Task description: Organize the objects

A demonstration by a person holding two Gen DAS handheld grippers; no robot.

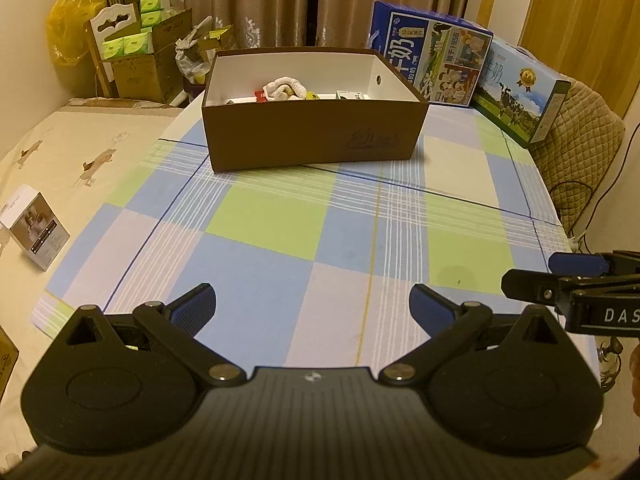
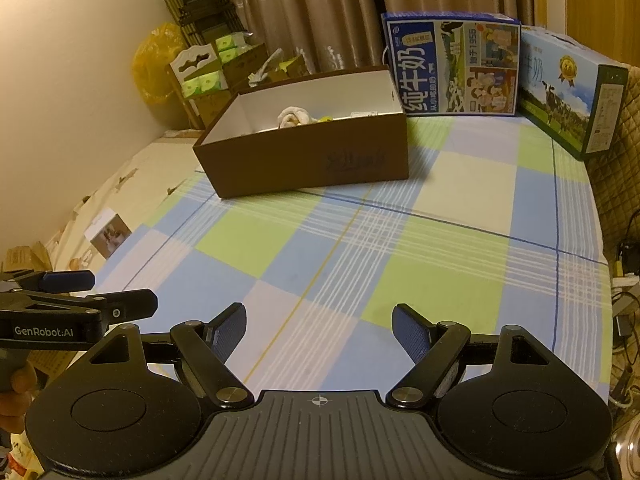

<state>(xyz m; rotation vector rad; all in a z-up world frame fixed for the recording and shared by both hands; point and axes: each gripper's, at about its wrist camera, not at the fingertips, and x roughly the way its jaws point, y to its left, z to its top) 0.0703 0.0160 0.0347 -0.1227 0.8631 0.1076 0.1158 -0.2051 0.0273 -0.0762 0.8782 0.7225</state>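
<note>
While both tools hang idle: you hold nothing, and the checked cloth in the middle of each frame is bare.
Left gripper: its fingers are spread wide and empty, low in the left wrist view above the cloth.
Right gripper: its fingers are likewise spread and empty; you see it edge-on at the right border of the left wrist view.
Brown box: it sits open at upper centre on the worktop, already holding a white cloth bundle and a few small items I cannot identify.
Small white carton: it lies off the cloth at the left edge of the frame, on the cream sheet; by my reading it is the only loose thing within reach.
Milk cartons: two stand just behind and to the right of the box.
Progress: judging by the bare cloth, sorting looks nearly done.
Risk: reaching left for the carton, your wide fingers may push it along the soft sheet instead of closing on it.
Risk: the two tools are close together, so crossing arms could knock them.
Risk: a low approach could catch the box's near wall and shove it.
</note>
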